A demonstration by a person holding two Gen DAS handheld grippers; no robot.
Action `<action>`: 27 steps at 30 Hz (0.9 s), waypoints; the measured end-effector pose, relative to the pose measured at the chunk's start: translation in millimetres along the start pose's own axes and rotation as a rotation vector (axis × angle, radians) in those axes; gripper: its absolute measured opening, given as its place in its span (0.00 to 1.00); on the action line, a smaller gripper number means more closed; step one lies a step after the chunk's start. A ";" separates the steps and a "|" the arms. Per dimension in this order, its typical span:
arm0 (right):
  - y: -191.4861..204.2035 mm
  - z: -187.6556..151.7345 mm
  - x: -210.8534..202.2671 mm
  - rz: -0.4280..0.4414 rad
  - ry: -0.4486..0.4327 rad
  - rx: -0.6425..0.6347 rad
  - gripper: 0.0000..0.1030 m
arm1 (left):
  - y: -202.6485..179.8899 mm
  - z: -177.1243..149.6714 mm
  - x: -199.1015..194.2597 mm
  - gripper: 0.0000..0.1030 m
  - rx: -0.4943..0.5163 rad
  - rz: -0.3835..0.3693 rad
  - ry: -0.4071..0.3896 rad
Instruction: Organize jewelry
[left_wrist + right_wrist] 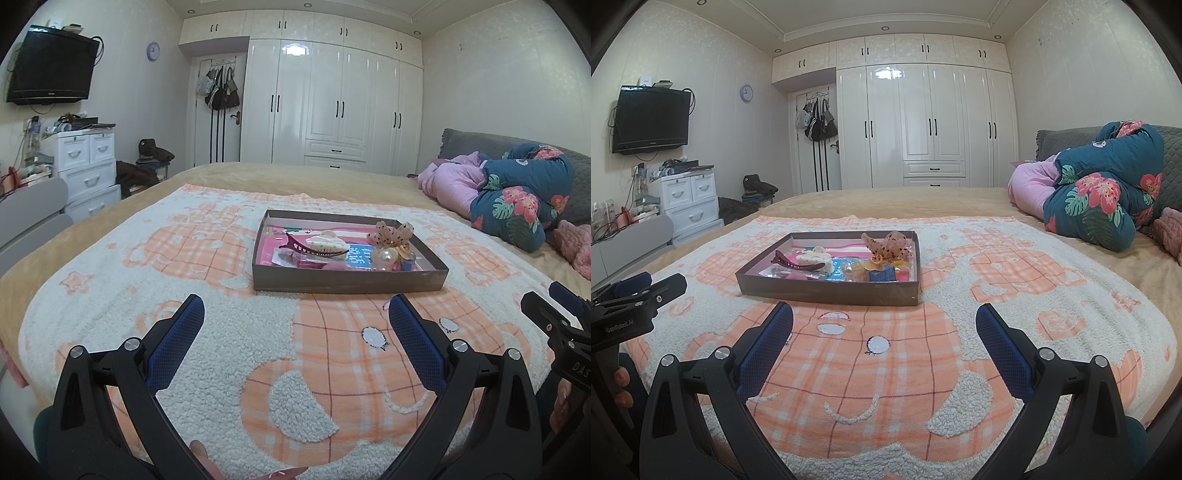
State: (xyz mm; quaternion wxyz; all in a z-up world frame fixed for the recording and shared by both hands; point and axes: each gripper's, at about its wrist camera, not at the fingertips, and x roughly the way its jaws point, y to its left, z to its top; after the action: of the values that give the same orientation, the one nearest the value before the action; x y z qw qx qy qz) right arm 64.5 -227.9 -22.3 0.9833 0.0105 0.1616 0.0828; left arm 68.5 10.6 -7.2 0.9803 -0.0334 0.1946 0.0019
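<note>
The left hand-held gripper [295, 314] and the right hand-held gripper [884, 321] both hang spread wide and empty over the blanket [960, 350] on the bed. The tray [347, 282] of hair clips [314, 249] lies at twelve o'clock of the left gripper, eleven o'clock of the right.

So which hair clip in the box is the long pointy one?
The dark red clip with teeth, at the left of the box. The cream clip and spotted clip are rounder.

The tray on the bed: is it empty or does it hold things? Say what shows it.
It holds things. Inside the tray lie a dark red hair clip, a speckled claw clip and other small pieces.
</note>
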 end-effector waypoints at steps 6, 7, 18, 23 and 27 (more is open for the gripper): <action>-0.2 0.3 0.2 -0.001 -0.001 0.000 0.94 | -0.3 -0.7 0.6 0.89 0.000 -0.001 0.002; 0.4 0.7 0.8 -0.002 0.000 0.000 0.94 | -1.0 -0.6 0.5 0.89 0.001 0.002 0.002; 1.2 1.0 3.3 -0.007 0.016 -0.006 0.94 | -3.8 -5.3 3.7 0.89 0.007 -0.008 0.032; 1.8 1.6 10.2 -0.007 0.037 -0.006 0.94 | -1.4 -5.8 12.0 0.89 -0.007 -0.014 0.060; -5.1 4.5 22.7 -0.023 0.063 0.008 0.94 | 15.9 -1.9 28.8 0.89 -0.062 0.035 0.104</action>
State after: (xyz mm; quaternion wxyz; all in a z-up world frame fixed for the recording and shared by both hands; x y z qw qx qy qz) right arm 88.0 -229.1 -25.4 0.9786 0.0101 0.1929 0.0710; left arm 94.2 26.0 -21.0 0.9672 -0.0604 0.2457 0.0232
